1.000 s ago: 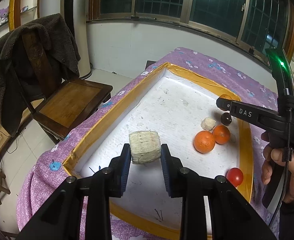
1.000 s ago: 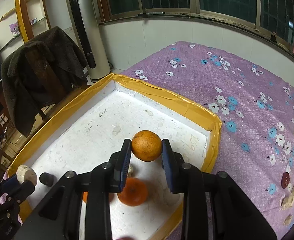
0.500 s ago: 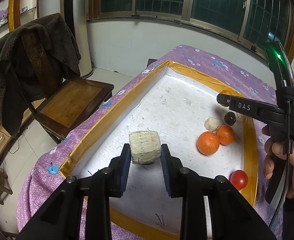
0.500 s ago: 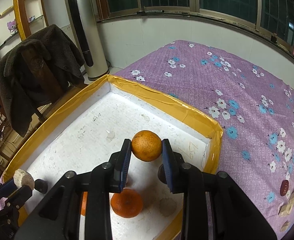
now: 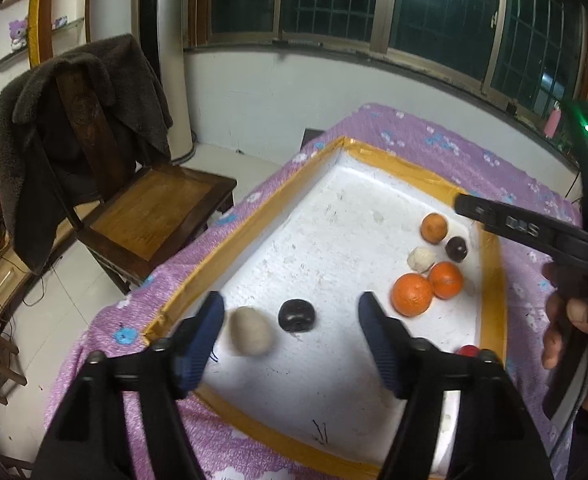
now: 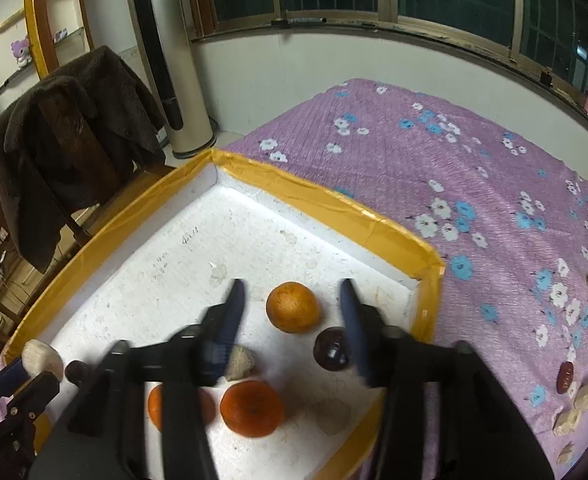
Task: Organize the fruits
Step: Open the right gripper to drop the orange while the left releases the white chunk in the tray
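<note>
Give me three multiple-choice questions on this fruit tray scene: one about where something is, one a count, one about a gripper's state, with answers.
1. Where does the beige lump beside the left gripper lie?
A) on the white tray floor
B) on the chair seat
C) on the purple cloth

2. How many oranges are in the tray?
A) two
B) three
C) five

3. How is the right gripper?
A) shut on an orange
B) open, holding nothing
C) shut on a dark fruit

Answers:
1 A: it rests on the white foam inside the yellow rim.
2 B: the left wrist view shows three.
3 B: its fingers stand apart, clear of the orange on the floor between them.
</note>
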Available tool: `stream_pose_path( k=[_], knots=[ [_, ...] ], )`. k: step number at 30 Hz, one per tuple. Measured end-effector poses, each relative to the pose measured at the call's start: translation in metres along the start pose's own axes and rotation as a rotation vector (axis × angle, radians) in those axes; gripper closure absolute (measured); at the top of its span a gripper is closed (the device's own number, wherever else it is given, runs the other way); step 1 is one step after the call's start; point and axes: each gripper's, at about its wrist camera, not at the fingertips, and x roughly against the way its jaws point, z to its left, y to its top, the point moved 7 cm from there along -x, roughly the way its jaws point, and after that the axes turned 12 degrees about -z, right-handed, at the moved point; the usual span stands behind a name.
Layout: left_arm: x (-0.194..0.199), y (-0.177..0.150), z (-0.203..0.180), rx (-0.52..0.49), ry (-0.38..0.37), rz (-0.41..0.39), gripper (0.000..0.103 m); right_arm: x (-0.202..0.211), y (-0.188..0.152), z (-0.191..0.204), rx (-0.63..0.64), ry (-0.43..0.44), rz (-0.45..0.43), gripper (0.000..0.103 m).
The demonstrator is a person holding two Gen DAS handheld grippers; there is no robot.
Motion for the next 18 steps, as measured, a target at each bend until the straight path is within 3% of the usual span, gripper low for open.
stream_pose_path(
  k=[7, 9, 11, 18],
  knots=[
    [0.033, 0.005, -0.016, 0.015, -0.041, -0.068, 0.020, 0.074, -0.005, -0.034, -0.050, -0.019, -0.102, 0.025],
    [0.038, 0.001, -0.031, 0.008, -0.074, -0.069, 0.019, 0.099, -0.015, -0.052, -0.075, -0.033, -0.127, 0.011],
    [0.042, -0.005, -0.055, -0.027, -0.119, -0.061, 0.019, 0.129, -0.032, -0.075, -0.104, -0.069, -0.153, 0.006],
    [0.047, -0.030, -0.143, -0.158, -0.240, -0.022, 0.019, 0.194, -0.099, -0.175, -0.195, -0.235, -0.125, 0.003]
  ],
)
